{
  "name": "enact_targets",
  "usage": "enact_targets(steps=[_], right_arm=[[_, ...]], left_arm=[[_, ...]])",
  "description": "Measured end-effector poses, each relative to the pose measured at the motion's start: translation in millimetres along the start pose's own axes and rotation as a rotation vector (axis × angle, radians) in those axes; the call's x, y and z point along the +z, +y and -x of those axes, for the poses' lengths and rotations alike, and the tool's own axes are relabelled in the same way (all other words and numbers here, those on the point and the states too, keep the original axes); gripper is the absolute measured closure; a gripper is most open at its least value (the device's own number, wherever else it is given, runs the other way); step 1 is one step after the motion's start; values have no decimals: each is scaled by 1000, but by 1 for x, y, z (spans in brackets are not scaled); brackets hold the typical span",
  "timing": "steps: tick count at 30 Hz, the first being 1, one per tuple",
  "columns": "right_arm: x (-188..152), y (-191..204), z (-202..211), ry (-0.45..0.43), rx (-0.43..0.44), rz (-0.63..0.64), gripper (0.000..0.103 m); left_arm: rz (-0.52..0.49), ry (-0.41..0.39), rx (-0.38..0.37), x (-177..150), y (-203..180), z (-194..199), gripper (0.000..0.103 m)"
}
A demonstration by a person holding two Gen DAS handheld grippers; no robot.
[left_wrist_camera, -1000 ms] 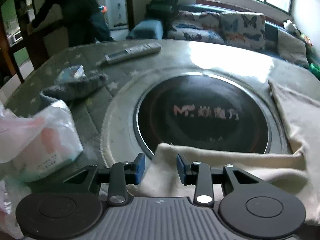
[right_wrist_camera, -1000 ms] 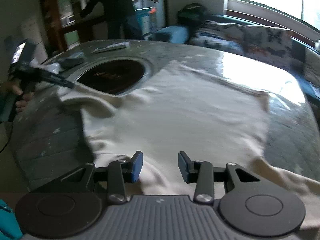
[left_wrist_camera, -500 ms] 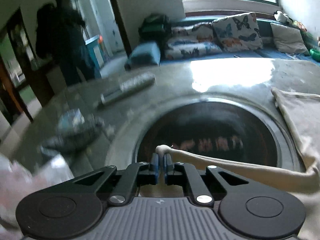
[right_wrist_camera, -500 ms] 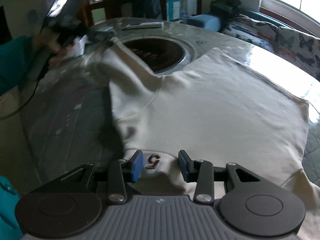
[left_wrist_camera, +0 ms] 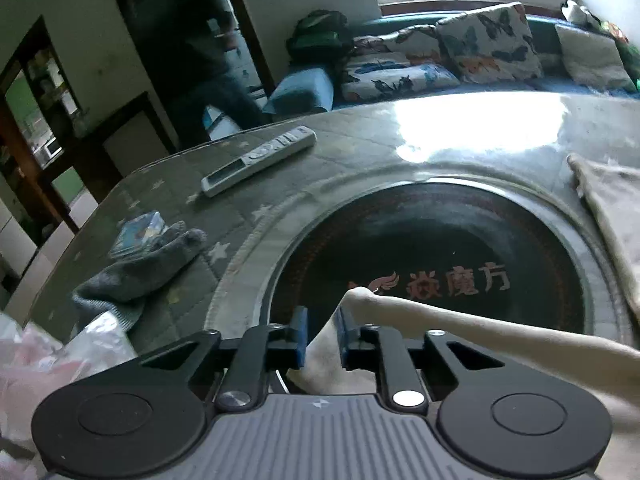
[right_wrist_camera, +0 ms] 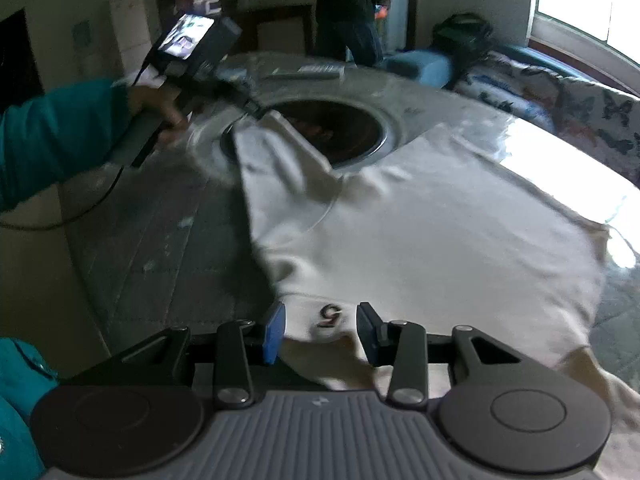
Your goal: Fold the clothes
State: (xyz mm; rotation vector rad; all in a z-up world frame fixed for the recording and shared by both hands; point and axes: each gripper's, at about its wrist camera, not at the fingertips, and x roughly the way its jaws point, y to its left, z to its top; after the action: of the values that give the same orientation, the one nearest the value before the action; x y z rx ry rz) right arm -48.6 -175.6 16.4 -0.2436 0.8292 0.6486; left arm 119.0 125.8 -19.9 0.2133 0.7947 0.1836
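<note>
A cream sweatshirt (right_wrist_camera: 420, 232) lies spread on the grey table, its neck label with a "5" just ahead of my right gripper (right_wrist_camera: 320, 330), which is open and hovers over the collar. One sleeve (right_wrist_camera: 280, 148) stretches left toward my left gripper (right_wrist_camera: 256, 110), seen from the right wrist view. In the left wrist view the sleeve cuff (left_wrist_camera: 400, 312) lies at my left gripper (left_wrist_camera: 322, 334). Its jaws stand parted, the cuff resting against the right finger.
A round dark cooktop inset (left_wrist_camera: 440, 264) sits in the table. A white remote (left_wrist_camera: 260, 160), a grey cloth (left_wrist_camera: 140, 272) and a plastic bag (left_wrist_camera: 52, 356) lie at the left. A person (left_wrist_camera: 192, 52) stands behind the table, a sofa with cushions (left_wrist_camera: 480, 52) beyond.
My left gripper shut on the sleeve cuff, pulled it out over the cooktop, and its jaws have now parted. My right gripper has moved to the collar and stays open.
</note>
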Motion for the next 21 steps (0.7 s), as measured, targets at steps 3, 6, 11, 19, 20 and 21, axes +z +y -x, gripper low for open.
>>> enact_targets(steps=[3, 6, 11, 19, 20, 21], right_arm=[[-4, -11, 11, -21, -31, -39, 64], [-15, -24, 13, 0, -70, -89, 64], [-35, -30, 9, 44, -75, -141, 64], [-51, -34, 36, -9, -94, -203, 64], [-55, -38, 43, -18, -110, -221, 64], [-58, -43, 49, -27, -126, -240, 64]], left_arm=[[2, -21, -77, -3, -7, 24, 85], [-33, -40, -206, -10, -30, 54, 85], [-112, -45, -440, -24, -84, 93, 85], [-225, -33, -639, -42, -166, 116, 85], [-241, -29, -645, -46, -173, 117, 85], [-257, -26, -651, -51, -179, 117, 85]])
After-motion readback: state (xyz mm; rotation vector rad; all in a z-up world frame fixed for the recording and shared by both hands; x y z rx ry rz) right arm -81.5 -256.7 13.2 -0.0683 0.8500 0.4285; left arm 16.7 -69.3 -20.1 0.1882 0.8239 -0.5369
